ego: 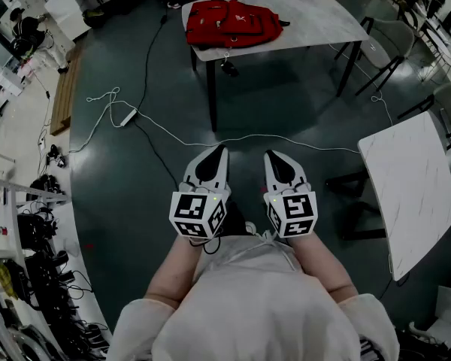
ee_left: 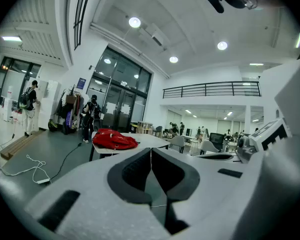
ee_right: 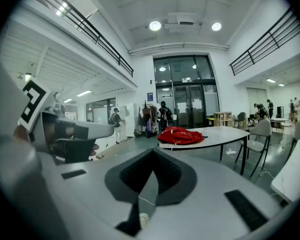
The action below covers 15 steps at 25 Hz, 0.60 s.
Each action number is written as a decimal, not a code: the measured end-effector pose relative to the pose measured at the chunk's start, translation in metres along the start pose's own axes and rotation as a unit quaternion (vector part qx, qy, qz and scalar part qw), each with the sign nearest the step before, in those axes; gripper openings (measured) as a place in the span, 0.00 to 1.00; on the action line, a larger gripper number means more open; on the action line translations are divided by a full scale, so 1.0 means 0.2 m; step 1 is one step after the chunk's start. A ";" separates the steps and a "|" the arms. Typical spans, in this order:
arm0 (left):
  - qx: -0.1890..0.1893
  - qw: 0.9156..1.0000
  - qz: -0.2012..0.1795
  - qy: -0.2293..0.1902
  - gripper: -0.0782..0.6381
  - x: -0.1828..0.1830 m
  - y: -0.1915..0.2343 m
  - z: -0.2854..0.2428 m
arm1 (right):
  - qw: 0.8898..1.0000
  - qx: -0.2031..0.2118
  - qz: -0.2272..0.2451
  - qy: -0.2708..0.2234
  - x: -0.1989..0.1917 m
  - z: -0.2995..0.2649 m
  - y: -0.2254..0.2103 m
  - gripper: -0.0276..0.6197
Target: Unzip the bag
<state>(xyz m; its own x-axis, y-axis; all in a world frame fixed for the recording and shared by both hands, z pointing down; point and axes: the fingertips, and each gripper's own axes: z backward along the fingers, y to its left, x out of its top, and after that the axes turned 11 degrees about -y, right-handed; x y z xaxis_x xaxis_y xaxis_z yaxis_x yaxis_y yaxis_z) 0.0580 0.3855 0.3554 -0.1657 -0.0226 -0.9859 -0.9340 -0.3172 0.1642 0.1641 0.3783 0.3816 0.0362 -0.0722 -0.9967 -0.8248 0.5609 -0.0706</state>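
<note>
Standing well off, left tongs (ego: 221, 150) and right tongs (ego: 271, 156) together, empty: walk up to the bag (ego: 233, 22), then part them.

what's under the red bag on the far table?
The red bag lies on a grey table, near one end. A small dark thing hangs below that edge; I cannot tell what it is. Anything between bag and tabletop is covered by the bag.
</note>
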 end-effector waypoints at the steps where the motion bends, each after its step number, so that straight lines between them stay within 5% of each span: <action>1: -0.001 1.000 -0.001 0.000 0.14 0.00 0.00 -0.01 | 1.000 0.000 0.001 -0.001 0.00 -0.01 0.00 0.08; 15: -0.006 1.000 0.005 0.015 0.14 -0.06 0.07 -0.13 | 0.999 -0.016 -0.029 0.007 -0.05 -0.12 -0.09 0.09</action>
<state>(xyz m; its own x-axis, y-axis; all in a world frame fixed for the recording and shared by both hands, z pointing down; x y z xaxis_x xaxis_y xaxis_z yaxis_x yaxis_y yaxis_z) 0.0562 0.3565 0.3688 -0.1646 -0.0536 -0.9849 -0.9285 -0.3285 0.1730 0.1655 0.3488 0.3934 0.0760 -0.1151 -0.9904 -0.8398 0.5282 -0.1258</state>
